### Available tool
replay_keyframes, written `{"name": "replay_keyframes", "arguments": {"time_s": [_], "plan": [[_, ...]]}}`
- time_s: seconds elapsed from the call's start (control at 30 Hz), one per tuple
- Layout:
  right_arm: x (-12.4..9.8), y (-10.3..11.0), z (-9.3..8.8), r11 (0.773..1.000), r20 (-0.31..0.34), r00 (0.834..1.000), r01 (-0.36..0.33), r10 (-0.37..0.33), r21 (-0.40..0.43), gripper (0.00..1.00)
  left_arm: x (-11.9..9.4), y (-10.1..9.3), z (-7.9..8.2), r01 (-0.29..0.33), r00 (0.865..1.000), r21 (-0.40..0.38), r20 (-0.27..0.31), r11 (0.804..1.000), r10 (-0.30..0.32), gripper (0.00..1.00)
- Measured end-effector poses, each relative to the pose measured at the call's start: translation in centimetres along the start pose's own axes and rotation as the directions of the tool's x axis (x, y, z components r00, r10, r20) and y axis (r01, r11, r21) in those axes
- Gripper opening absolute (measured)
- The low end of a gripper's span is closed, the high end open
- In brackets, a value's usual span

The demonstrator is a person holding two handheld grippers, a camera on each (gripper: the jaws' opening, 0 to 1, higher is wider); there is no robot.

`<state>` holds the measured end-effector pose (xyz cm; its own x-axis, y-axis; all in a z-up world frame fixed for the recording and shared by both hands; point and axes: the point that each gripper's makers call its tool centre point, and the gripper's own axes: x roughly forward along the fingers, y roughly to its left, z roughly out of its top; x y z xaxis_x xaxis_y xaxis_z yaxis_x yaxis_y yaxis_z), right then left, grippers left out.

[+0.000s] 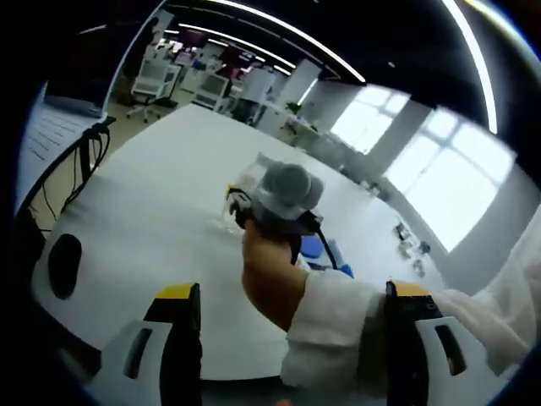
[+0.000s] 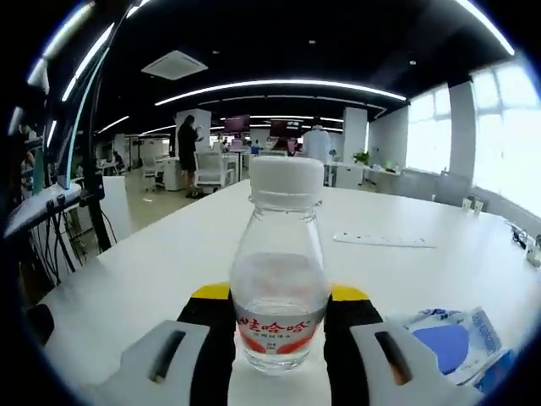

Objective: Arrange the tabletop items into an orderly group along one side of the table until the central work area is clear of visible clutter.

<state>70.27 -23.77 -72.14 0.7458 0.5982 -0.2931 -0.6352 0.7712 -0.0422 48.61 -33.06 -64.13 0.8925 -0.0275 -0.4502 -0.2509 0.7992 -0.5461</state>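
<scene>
Clear plastic bottle (image 2: 279,283) with white cap stands upright on the white counter (image 2: 152,262).
Right tool (image 2: 279,326) pinches its label; left tool (image 1: 287,338) gapes empty, a sleeve between.

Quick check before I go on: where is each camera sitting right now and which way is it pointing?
Left gripper view: rides the left claw, looking along its open jaws over the white table at the right claw; the person's hand and white sleeve show.
Right gripper view: rides the right claw, looking low across the table toward the office, jaws closed on a clear water bottle; a blue packet lies beside it.
Shared: the table, the bottle, the blue packet.
</scene>
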Motion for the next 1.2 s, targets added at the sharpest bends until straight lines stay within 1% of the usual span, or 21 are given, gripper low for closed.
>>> {"name": "replay_keyframes", "arguments": {"time_s": [0.07, 0.27, 0.33, 0.43, 0.5, 0.67, 0.7, 0.73, 0.77, 0.83, 0.87, 0.93, 0.97, 1.0, 1.03, 1.1, 1.2], "plan": [[-0.1, -0.1, 0.0, 1.0, -0.007, 1.0, 0.015, -0.015, 0.007, 0.37, -0.1, 0.1, 0.0, -0.003, 1.0, -0.008, 0.005, 1.0, 0.003, 0.87], [-0.4, -0.3, 0.1, 0.997, -0.015, 0.997, 0.077, -0.077, 0.026, 0.37, -0.4, 0.7, 0.9, -0.004, 0.998, -0.069, 0.054, 0.998, 0.008, 0.86], [-0.6, -0.5, 0.2, 0.996, -0.026, 0.996, 0.087, -0.086, 0.032, 0.37, -0.5, 0.7, 1.0, -0.004, 0.998, -0.078, 0.065, 0.997, 0.009, 0.86], [-0.8, -0.6, 0.2, 0.996, -0.023, 0.996, 0.085, -0.085, 0.028, 0.38, -0.4, 0.6, 1.0, -0.008, 0.998, -0.068, 0.064, 0.998, 0.013, 0.86], [-1.0, -0.6, 0.4, 0.997, -0.008, 0.997, 0.073, -0.073, 0.016, 0.38, -0.2, 0.3, 0.9, -0.006, 0.999, -0.051, 0.054, 0.999, 0.009, 0.86], [-1.0, -0.6, 0.5, 0.998, -0.011, 0.998, 0.061, -0.061, 0.005, 0.38, -0.1, 0.4, 0.9, -0.002, 0.999, -0.05, 0.049, 0.999, 0.005, 0.87], [-0.9, -0.5, 0.5, 0.998, -0.014, 0.998, 0.054, -0.054, -0.011, 0.39, -0.1, 0.3, 0.9, -0.001, 0.999, -0.044, 0.044, 0.999, 0.003, 0.87], [-0.9, -0.5, 0.3, 0.996, -0.024, 0.999, 0.036, -0.038, -0.084, 0.39, 0.0, 0.2, 0.8, -0.001, 0.999, -0.038, 0.04, 0.999, 0.003, 0.87], [-0.9, -0.4, 0.3, 0.994, -0.029, 0.999, 0.029, -0.032, -0.103, 0.4, 0.0, 0.2, 0.8, -0.001, 0.999, -0.032, 0.036, 0.999, 0.002, 0.87], [-1.0, -0.2, 0.2, 0.997, -0.034, 0.999, 0.003, -0.005, -0.079, 0.43, 0.2, 0.1, 0.7, 0.003, 1.0, -0.019, 0.025, 1.0, -0.003, 0.87], [-1.0, 0.0, -0.3, 0.998, -0.059, 0.998, -0.013, 0.01, -0.065, 0.45, 0.2, 0.0, 0.6, 0.006, 1.0, -0.016, 0.021, 1.0, -0.006, 0.87], [-1.2, -0.1, -0.5, 0.999, -0.075, 0.997, -0.021, 0.019, -0.037, 0.5, 0.2, -0.2, 0.5, 0.013, 1.0, -0.012, 0.015, 1.0, -0.013, 0.87], [-1.3, -0.2, -0.3, 0.999, -0.069, 0.997, -0.026, 0.024, -0.032, 0.53, 0.3, -0.2, 0.4, 0.015, 1.0, -0.011, 0.012, 1.0, -0.014, 0.87], [-1.0, 0.7, 0.1, 0.997, -0.05, 0.996, -0.079, 0.078, -0.016, 0.59, 0.3, -0.1, 0.4, 0.014, 1.0, -0.01, 0.009, 1.0, -0.014, 0.87], [-0.9, 1.2, 0.2, 0.993, -0.051, 0.992, -0.115, 0.114, -0.019, 0.62, 0.3, -0.1, 0.3, 0.012, 1.0, -0.007, 0.006, 1.0, -0.012, 0.87], [-0.7, 1.4, 0.5, 0.985, -0.044, 0.988, -0.149, 0.146, -0.088, 0.62, 0.4, -0.2, 0.3, 0.017, 1.0, -0.003, 0.006, 1.0, -0.017, 0.88], [-0.9, 0.6, 0.8, 0.985, -0.038, 0.988, -0.153, 0.15, -0.082, 0.62, 0.5, -0.5, 0.4, 0.027, 1.0, 0.007, 0.009, 1.0, -0.027, 0.87]]}}
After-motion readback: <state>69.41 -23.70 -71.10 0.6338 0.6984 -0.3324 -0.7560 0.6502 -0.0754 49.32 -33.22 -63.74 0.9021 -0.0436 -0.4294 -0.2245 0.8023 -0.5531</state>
